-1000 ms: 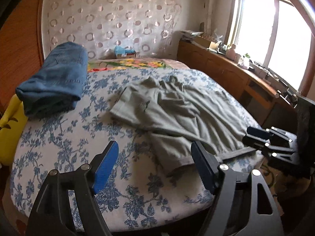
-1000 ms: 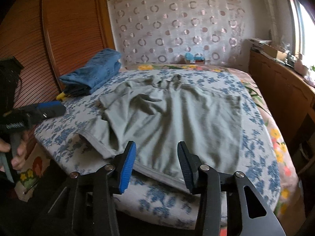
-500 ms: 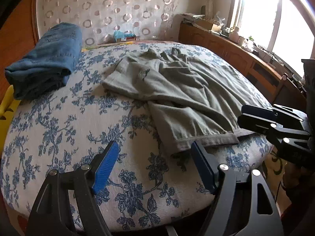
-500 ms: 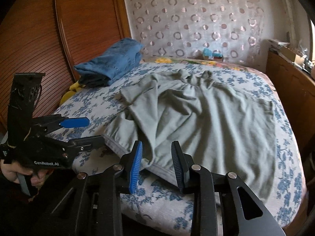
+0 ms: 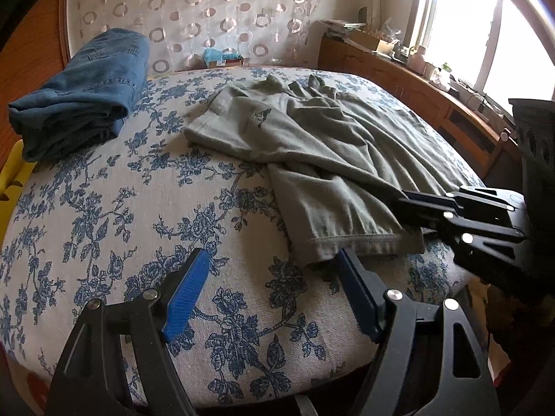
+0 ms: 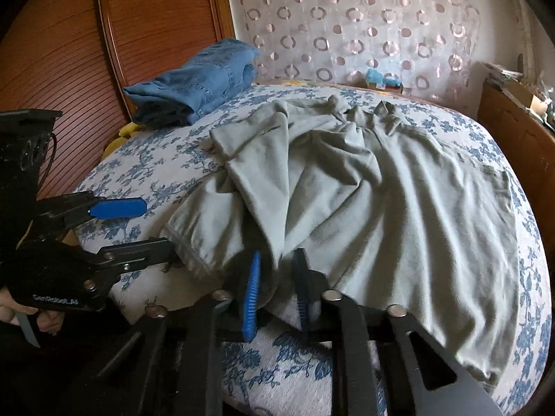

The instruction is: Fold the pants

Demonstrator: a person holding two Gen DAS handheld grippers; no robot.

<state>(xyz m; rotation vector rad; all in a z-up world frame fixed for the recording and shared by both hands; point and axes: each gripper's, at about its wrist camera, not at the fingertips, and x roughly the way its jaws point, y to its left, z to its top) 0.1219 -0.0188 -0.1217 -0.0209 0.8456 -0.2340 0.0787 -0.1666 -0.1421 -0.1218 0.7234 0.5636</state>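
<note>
Grey-green pants [image 5: 322, 149] lie rumpled on the flowered bed, hems toward me; they also show in the right wrist view [image 6: 364, 190]. My left gripper [image 5: 274, 294] is open, its right finger just below the near leg hem [image 5: 353, 241]. My right gripper [image 6: 277, 287] has its jaws narrowed around the pants' near edge, cloth between the blue pads [image 6: 253, 291]; whether they pinch it is unclear. It shows from the side in the left wrist view [image 5: 409, 204], lying on the pants. The left gripper also shows in the right wrist view [image 6: 138, 222], open beside the hem.
Folded blue jeans [image 5: 83, 90] lie at the bed's far left, also in the right wrist view [image 6: 197, 79]. A yellow object [image 5: 10, 166] sits at the left edge. A wooden sideboard [image 5: 416, 83] with clutter runs under the window. A wooden panel [image 6: 121, 34] stands left.
Both grippers have moved forward to the pants' near hems. My right gripper's jaws have narrowed from open to close around the cloth edge. The left stays open.
</note>
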